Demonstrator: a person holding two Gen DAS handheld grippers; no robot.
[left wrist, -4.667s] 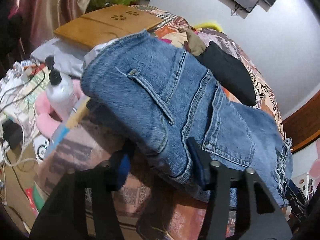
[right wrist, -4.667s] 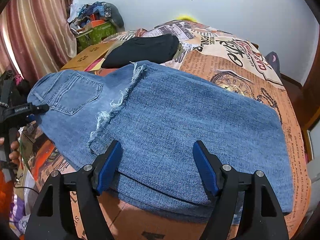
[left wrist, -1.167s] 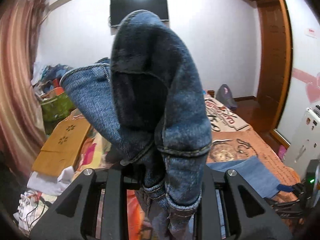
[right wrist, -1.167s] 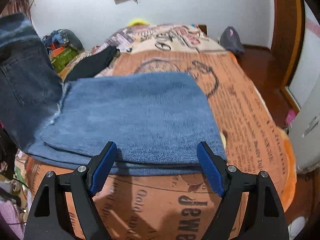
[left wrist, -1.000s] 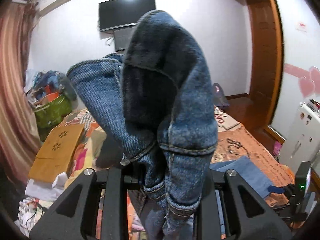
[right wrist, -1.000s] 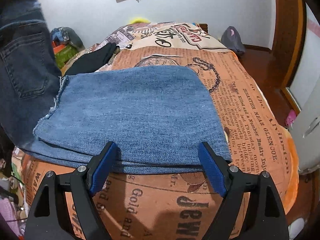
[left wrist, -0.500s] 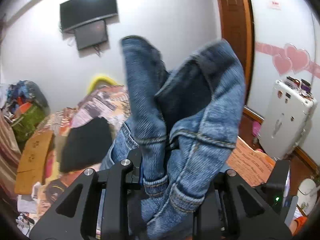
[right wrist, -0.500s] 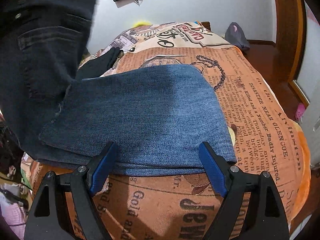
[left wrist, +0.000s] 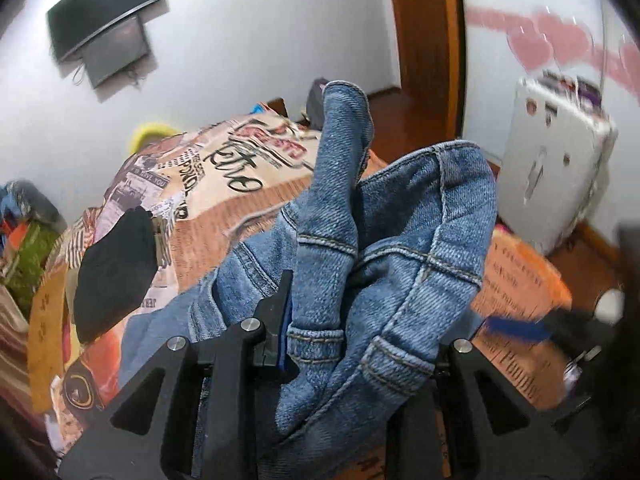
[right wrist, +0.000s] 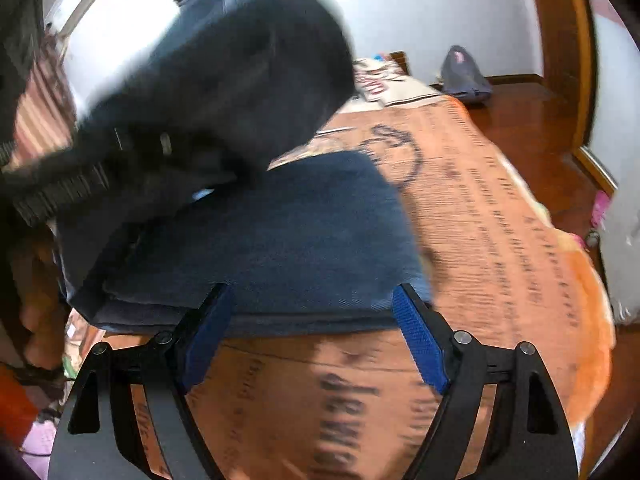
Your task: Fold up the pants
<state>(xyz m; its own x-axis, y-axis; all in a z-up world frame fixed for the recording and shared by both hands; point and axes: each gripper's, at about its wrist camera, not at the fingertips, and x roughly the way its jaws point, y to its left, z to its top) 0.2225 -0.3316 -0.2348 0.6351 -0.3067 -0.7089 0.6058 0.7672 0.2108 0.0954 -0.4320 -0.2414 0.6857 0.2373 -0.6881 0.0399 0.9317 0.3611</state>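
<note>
So the right tongs sit right at the near edge of the folded jeans, blue pads either side of that edge, wide apart and just starting to close, not pressing on any cloth. In front of them there's a strip of bare bedspread, and off to their right the bed runs out into an orange edge with wooden floor beyond, so plenty of room that side. To their left it's tight: a dark, blurred bunch of denim hangs over the folded stack, along with the other black tool.

The left tongs are clamped narrow on a thick wad of the jeans, waistband and belt loops bunched up between the pads, one flap sticking up above them and the rest trailing down ahead onto the bed.

The denim is mid blue with tan stitching; the folded part lies flat in a neat stack with a straight front fold.

The bedspread has a newspaper print in orange and cream. Ahead and left of the left tongs lies a black garment, on the white wall a TV, and to their right a white appliance by a wooden door frame.
</note>
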